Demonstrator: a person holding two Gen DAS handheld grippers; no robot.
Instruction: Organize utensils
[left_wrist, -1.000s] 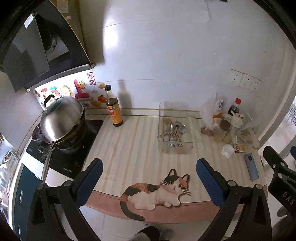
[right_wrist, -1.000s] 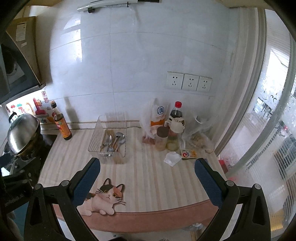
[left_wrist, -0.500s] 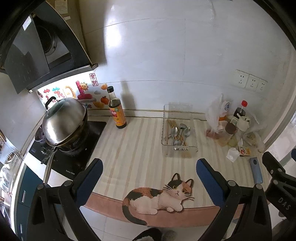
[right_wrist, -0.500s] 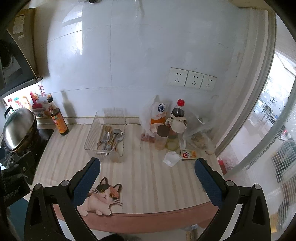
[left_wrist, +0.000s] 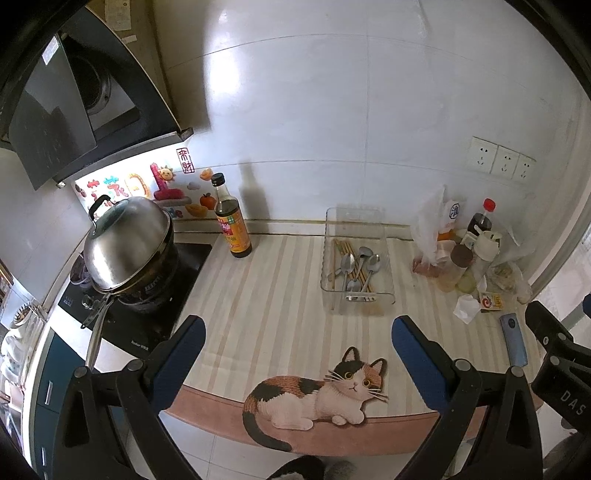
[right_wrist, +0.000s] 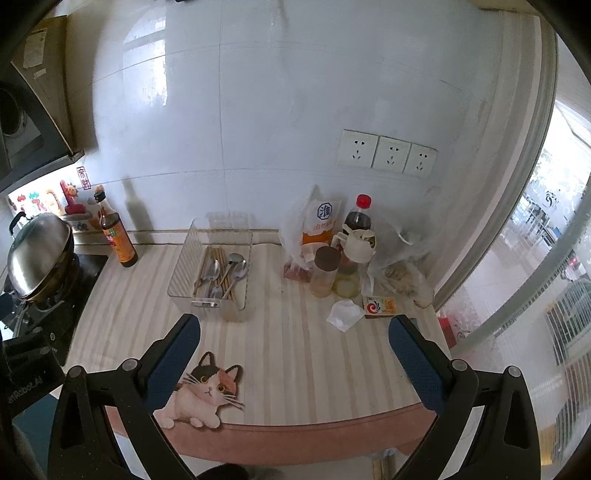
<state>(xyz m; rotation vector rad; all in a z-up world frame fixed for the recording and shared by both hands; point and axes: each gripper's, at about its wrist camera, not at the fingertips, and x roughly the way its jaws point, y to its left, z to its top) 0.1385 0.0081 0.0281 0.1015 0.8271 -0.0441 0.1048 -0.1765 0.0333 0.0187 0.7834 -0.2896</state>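
A clear plastic bin (left_wrist: 384, 258) (right_wrist: 184, 258) stands on the striped counter near the back wall. Inside lie several metal spoons (left_wrist: 347, 264) (right_wrist: 212, 271) and wooden chopsticks (left_wrist: 338, 251) (right_wrist: 210, 258). My left gripper (left_wrist: 295, 343) hangs open in front of the counter's near edge, well short of the bin, with nothing between its fingers. My right gripper (right_wrist: 293, 341) is also open and empty, above the counter's front edge, to the right of the bin.
A lidded steel wok (left_wrist: 125, 243) sits on the black cooktop (left_wrist: 147, 317) at left. A soy sauce bottle (left_wrist: 231, 221) stands left of the bin. Bags, jars and a cola bottle (right_wrist: 356, 218) crowd the right corner. A phone (left_wrist: 513, 338) lies near the right edge.
Both grippers have drifted a little, so the counter and bin sit slightly differently in each view. Nothing was taken hold of; both stay open.
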